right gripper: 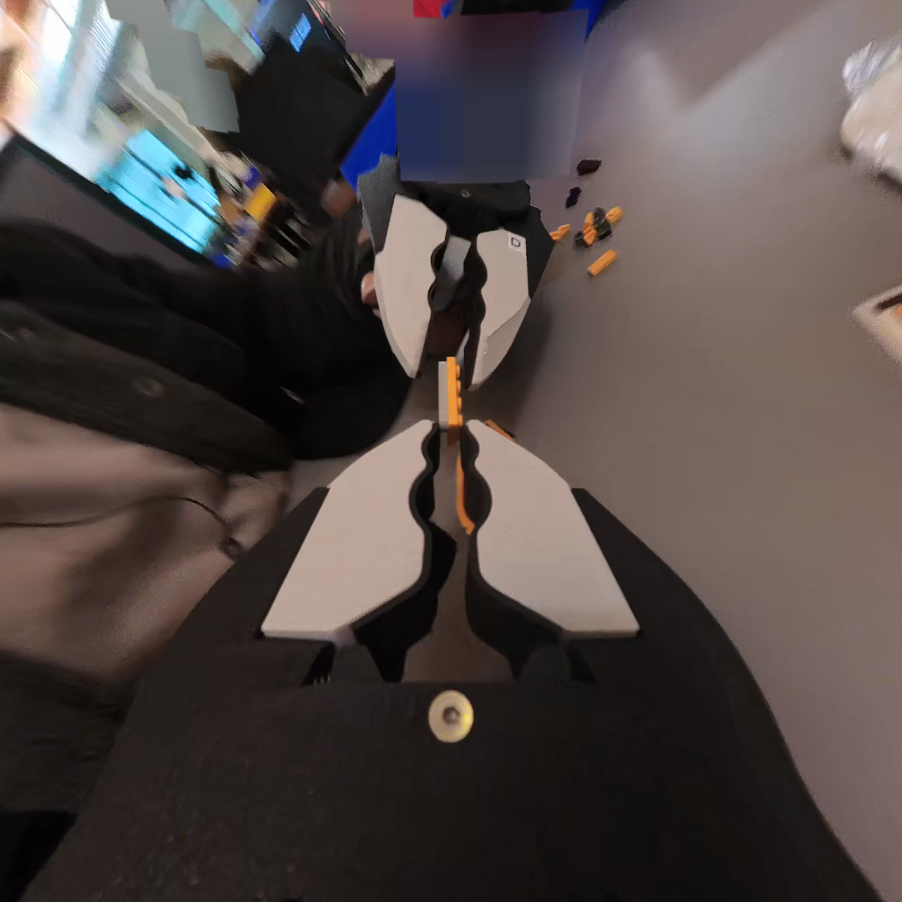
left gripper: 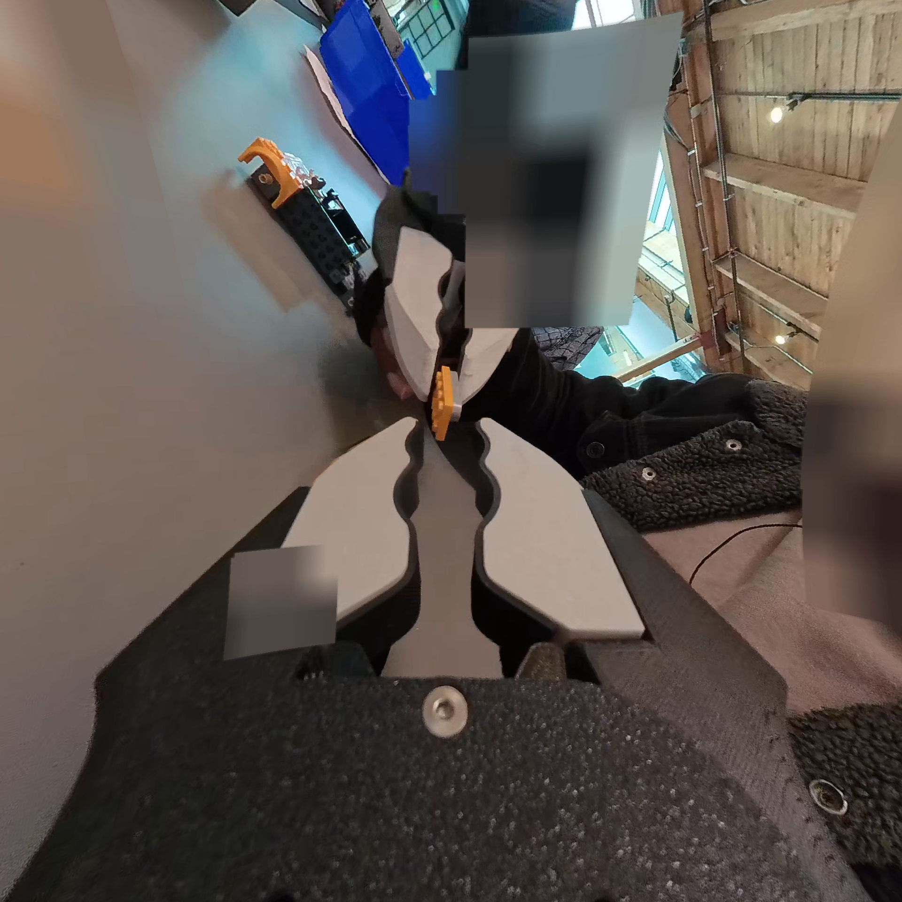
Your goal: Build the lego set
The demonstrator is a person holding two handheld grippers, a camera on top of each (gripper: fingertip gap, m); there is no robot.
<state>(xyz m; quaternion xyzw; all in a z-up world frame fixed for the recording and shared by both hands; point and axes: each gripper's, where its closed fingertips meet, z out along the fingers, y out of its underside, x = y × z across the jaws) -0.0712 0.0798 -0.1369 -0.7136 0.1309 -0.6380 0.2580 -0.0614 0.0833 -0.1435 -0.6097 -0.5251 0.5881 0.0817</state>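
Observation:
My right gripper is shut on a thin orange plate with a grey piece along one side, held above the grey table. An orange strip of it runs back between the right jaws. My left gripper is open and faces the right gripper tip to tip. The free end of the orange and grey piece lies between the left fingertips; I cannot tell whether they touch it. In the right wrist view the left gripper shows with its tips either side of the plate's far end.
A black lego model with an orange arch lies on the table beyond the grippers, beside a blue bin. Several loose orange and black pieces and a clear bag lie to the right. A person's dark jacket sleeve is close by. My left and right fingertips are right by each other.

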